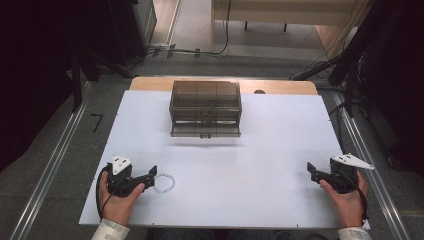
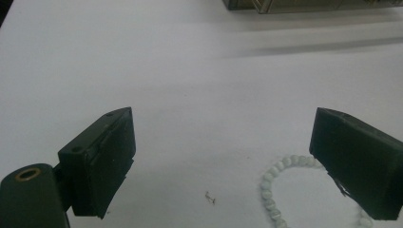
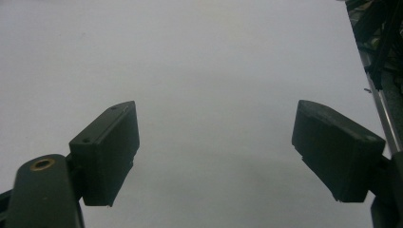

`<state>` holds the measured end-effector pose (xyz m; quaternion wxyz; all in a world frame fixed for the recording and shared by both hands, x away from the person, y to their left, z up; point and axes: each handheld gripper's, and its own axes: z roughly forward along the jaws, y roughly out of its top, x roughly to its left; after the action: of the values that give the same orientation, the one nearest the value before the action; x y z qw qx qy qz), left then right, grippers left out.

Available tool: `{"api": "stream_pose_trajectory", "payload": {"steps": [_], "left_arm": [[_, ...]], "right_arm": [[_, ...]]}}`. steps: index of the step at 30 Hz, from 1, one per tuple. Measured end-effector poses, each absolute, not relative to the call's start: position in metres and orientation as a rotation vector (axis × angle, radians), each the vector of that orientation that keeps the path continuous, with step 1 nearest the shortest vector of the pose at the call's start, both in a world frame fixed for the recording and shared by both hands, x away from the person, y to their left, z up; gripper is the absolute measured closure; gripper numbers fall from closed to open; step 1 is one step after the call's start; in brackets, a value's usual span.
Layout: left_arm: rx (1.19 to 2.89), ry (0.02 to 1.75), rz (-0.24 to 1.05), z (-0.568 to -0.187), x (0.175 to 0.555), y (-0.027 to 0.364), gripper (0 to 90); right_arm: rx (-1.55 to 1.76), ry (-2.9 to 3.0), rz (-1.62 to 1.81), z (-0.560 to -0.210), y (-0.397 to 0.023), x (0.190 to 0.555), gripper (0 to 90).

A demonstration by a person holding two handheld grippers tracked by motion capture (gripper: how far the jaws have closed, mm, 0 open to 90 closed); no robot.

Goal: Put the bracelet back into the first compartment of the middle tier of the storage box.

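Observation:
A white bead bracelet [image 1: 164,182] lies on the white table near the front left. My left gripper [image 1: 150,175] is open just left of it, held low over the table. In the left gripper view the bracelet [image 2: 275,185] lies by the right jaw, which covers part of the ring, and my left gripper [image 2: 223,161] has nothing between its jaws. My right gripper [image 1: 312,171] rests open at the front right, with only bare table between its jaws [image 3: 216,152]. A smoky transparent drawer box [image 1: 205,108] stands at the back middle of the table.
The white table board [image 1: 250,150] ends at the front near the person's hands. Metal rails [image 1: 50,165] run along both sides on the floor. Cables and dark stands [image 1: 350,60] crowd the back right. The box's front edge [image 2: 304,5] shows at the top of the left gripper view.

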<state>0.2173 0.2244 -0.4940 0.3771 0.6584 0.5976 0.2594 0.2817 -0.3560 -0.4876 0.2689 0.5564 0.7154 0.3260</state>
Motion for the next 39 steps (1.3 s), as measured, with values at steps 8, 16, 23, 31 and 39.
{"api": "stream_pose_trajectory", "payload": {"steps": [8, 16, 23, 31, 39], "left_arm": [[1.697, 1.527, 0.659, -0.4944, 0.2168, 0.2238, 11.2], [1.712, 1.522, 0.645, -0.4955, 0.2174, 0.2235, 15.2], [1.747, 1.514, 0.621, -0.4979, 0.2188, 0.2217, 18.4], [1.787, 1.503, 0.602, -0.4998, 0.2198, 0.2200, 22.0], [1.822, 1.494, 0.571, -0.5027, 0.2215, 0.2183, 28.0]], "right_arm": [[1.503, 1.928, 0.878, -0.4875, -0.3561, 0.2815, 14.5], [1.505, 1.926, 0.878, -0.4877, -0.3564, 0.2818, 14.6], [1.504, 1.928, 0.877, -0.4878, -0.3561, 0.2820, 14.5], [1.503, 1.930, 0.876, -0.4879, -0.3561, 0.2820, 14.6], [1.503, 1.932, 0.870, -0.4880, -0.3562, 0.2821, 14.5]]}}
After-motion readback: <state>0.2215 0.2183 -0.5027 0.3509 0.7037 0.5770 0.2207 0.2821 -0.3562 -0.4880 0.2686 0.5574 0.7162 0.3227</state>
